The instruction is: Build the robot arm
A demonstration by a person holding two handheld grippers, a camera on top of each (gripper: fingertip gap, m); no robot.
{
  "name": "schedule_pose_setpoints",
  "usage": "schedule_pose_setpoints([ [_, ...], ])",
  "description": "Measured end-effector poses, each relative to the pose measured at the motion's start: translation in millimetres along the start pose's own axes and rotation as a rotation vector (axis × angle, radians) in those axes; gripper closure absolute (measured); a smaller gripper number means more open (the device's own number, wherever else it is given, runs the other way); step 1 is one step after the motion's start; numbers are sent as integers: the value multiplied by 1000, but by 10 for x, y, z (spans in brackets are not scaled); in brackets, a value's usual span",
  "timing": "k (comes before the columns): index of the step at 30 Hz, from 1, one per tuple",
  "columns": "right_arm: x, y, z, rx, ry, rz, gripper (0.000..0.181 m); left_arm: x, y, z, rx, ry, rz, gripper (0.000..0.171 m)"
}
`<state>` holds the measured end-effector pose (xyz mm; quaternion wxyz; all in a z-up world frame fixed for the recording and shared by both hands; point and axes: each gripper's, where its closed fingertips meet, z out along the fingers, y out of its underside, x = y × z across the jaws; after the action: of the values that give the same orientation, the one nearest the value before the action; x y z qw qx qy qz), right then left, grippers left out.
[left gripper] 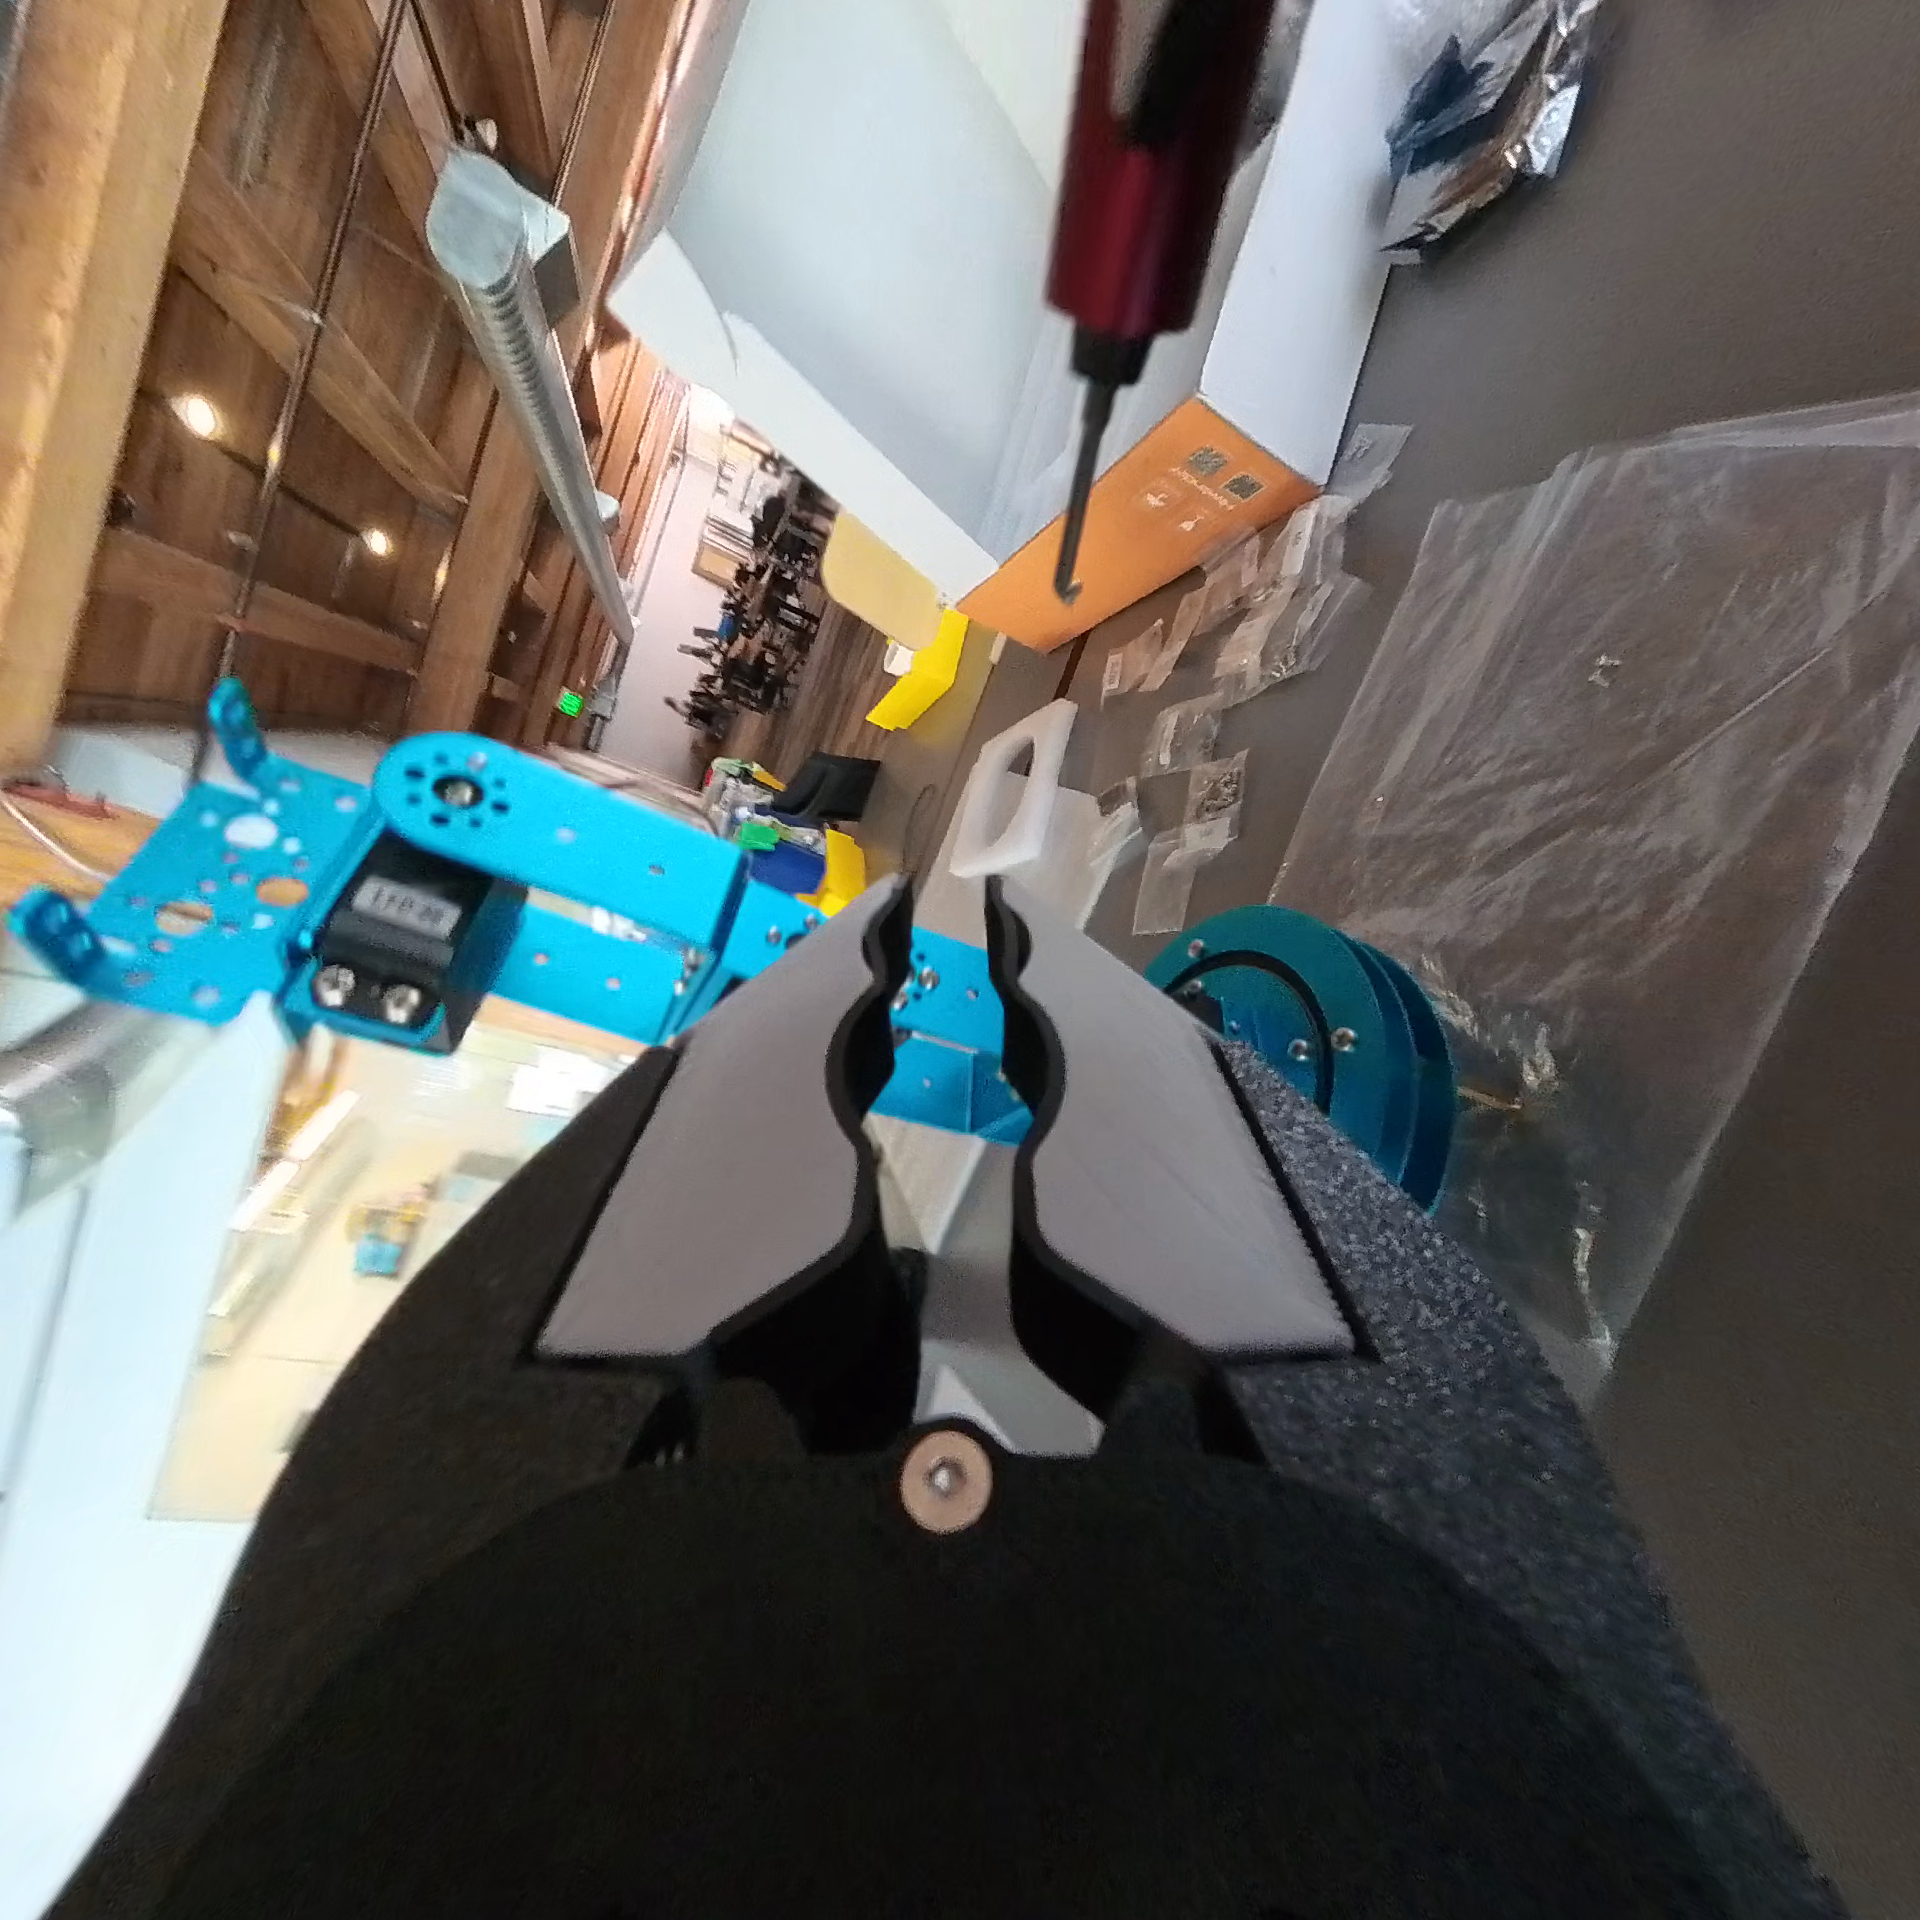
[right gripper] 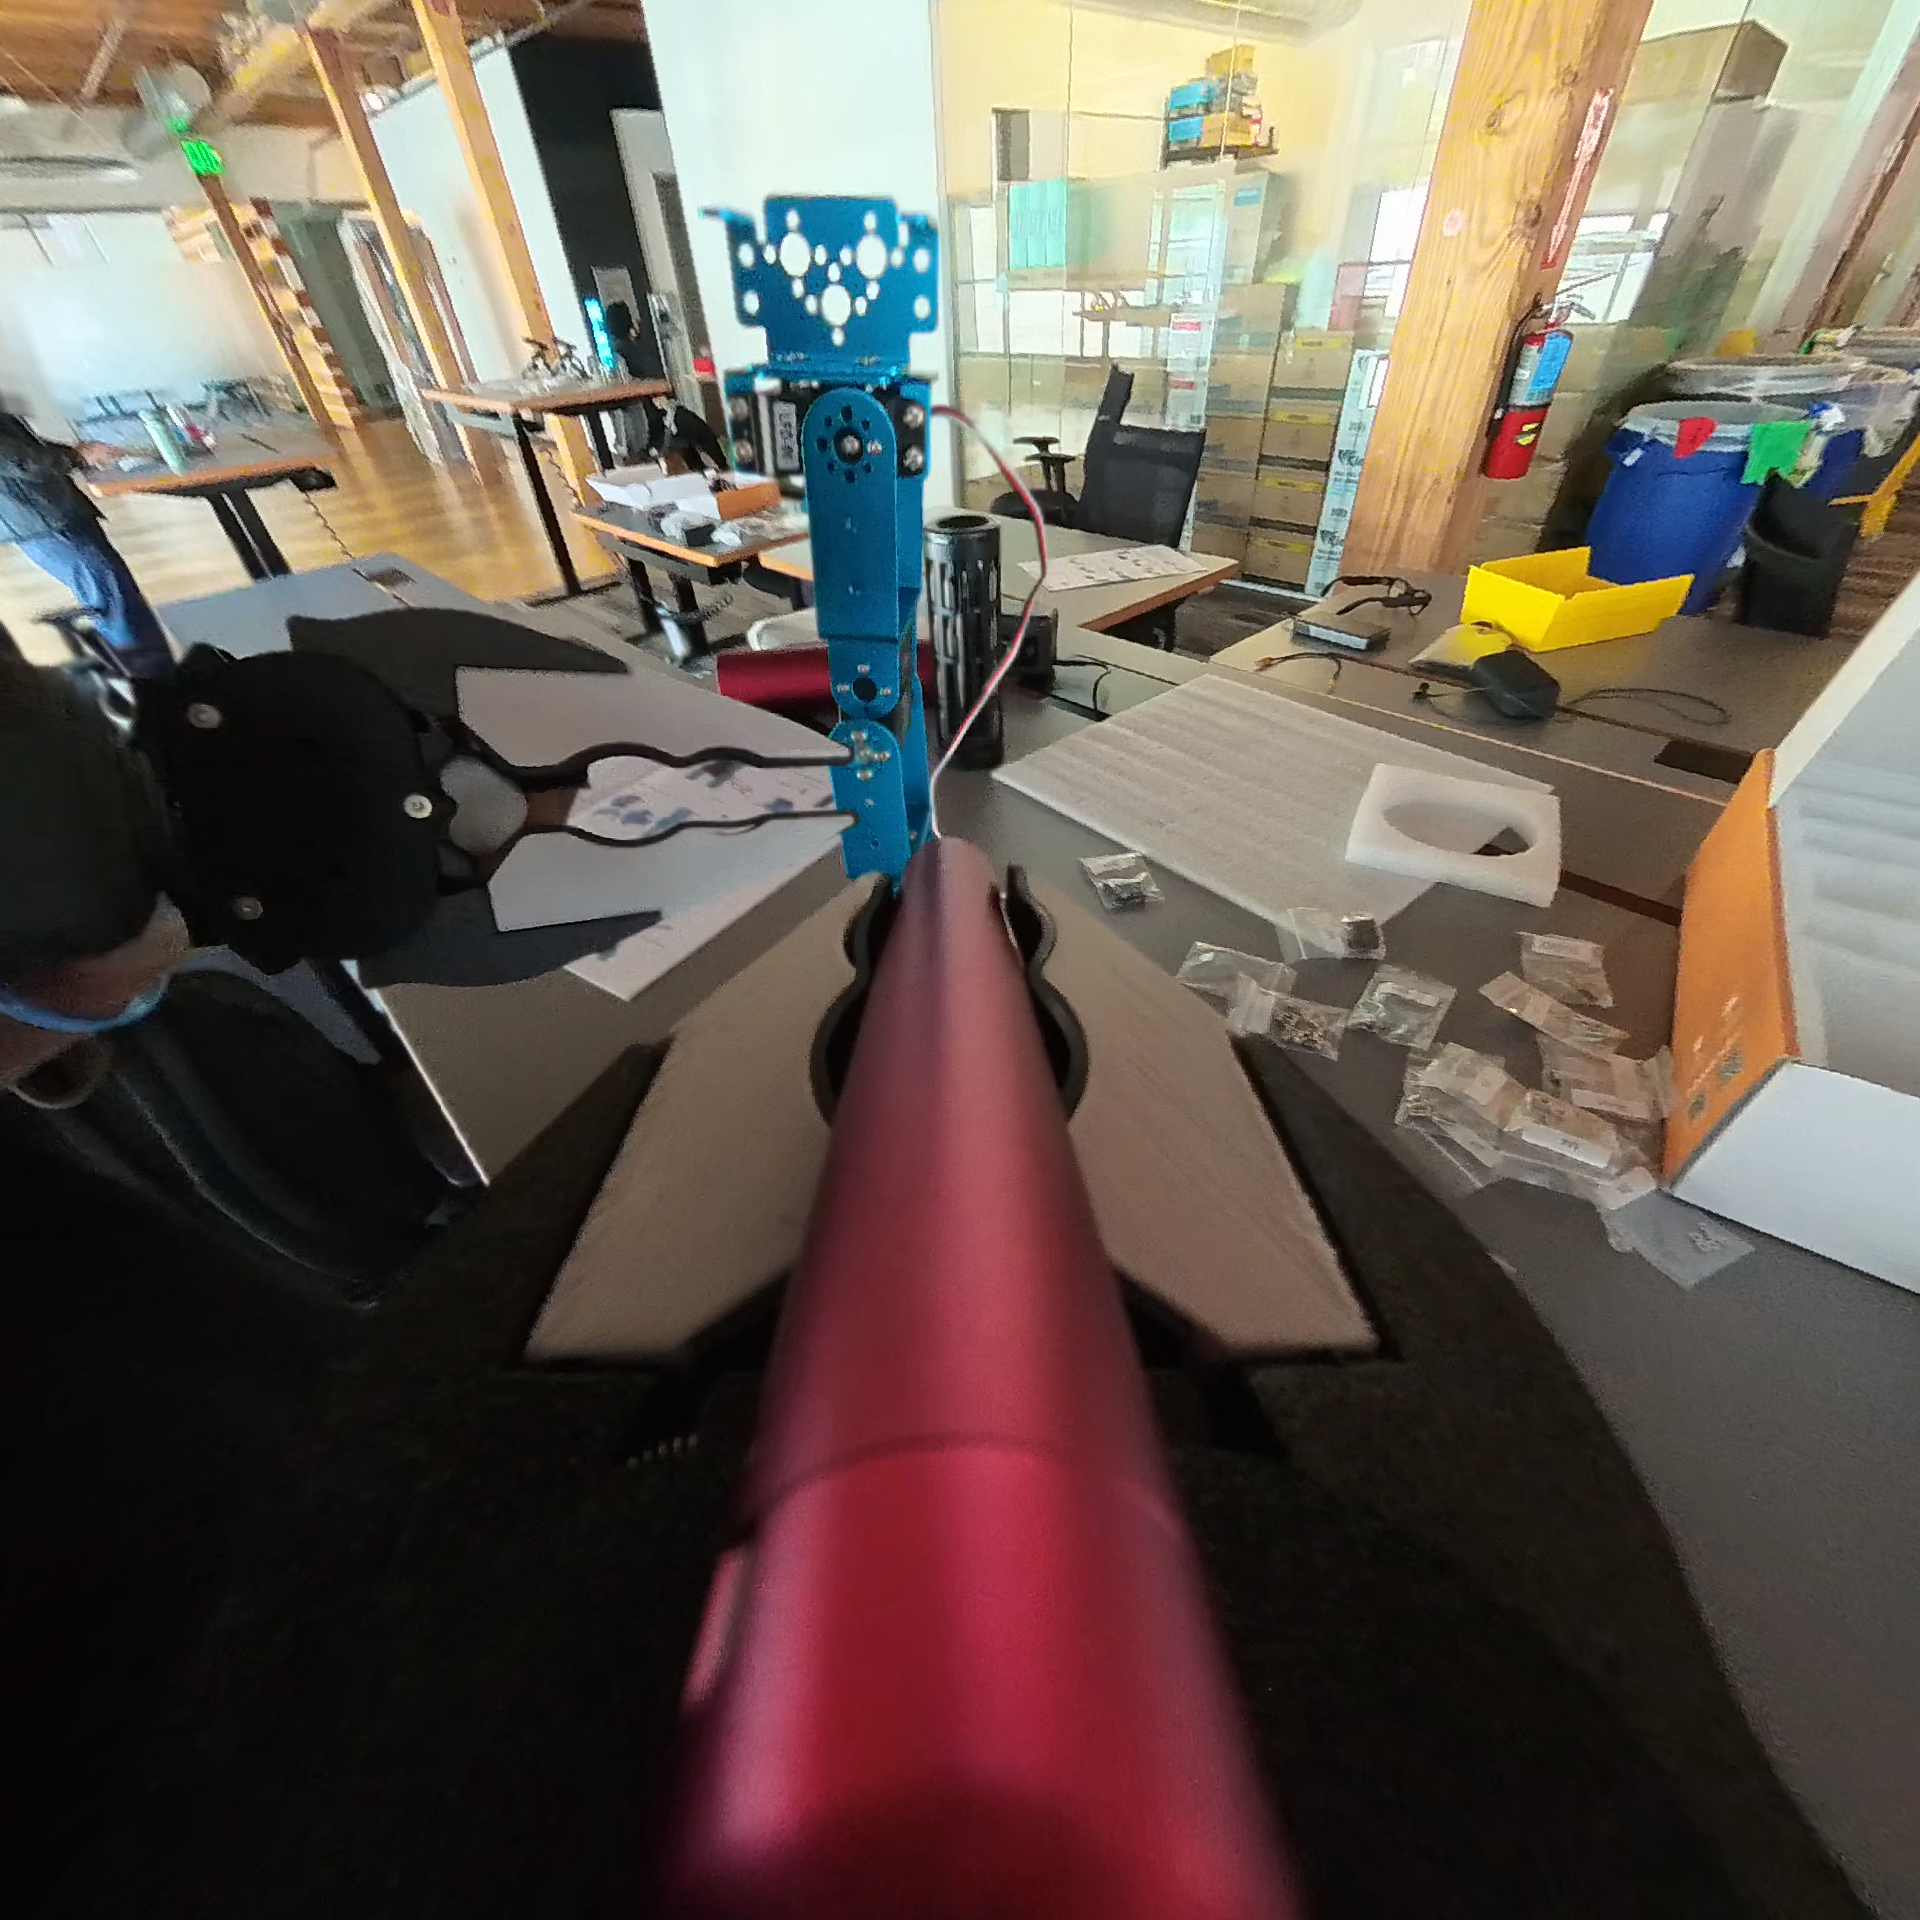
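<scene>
sideways, l claw point(right gripper: 847, 795) pinches blue bracket arm point(right gripper: 873, 623); r claw point(right gripper: 951, 904) clamps red screwdriver point(right gripper: 956, 1351).

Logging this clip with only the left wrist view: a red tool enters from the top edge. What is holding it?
Observer: The right gripper is shut on the red screwdriver, whose handle runs forward between its fingers.
Operator: Do my own fingertips reach the blue arm?
Observer: The right wrist view shows the left gripper with one tip on either side of the lowest link of the blue servo arm.
Operator: Any cable on it?
Observer: A red and white wire loops down from the servo, beside the arm.
</scene>
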<state>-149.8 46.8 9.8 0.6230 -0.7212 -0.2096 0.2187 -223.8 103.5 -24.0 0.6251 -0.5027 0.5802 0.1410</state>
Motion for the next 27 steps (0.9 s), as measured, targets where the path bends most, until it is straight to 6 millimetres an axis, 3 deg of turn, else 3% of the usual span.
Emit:
schedule_pose_setpoints([
  [3,-25,-116,18,46,-37,50,160,17,3,-68,44,114,-274,159],
  [6,-91,-263,49,105,-85,99,159,10,-198,-136,169,270,-664,155],
  [9,-157,-350,73,140,-120,127,159,-138,-419,-223,322,374,-984,154],
  [13,-241,-432,54,186,-142,127,160,-335,-527,-305,481,504,-1355,158],
  [20,-383,-539,26,236,-205,140,159,-427,-615,-438,684,726,-1683,160],
  [27,-416,-526,21,235,-249,185,159,-486,-606,-491,743,748,-1714,167],
])
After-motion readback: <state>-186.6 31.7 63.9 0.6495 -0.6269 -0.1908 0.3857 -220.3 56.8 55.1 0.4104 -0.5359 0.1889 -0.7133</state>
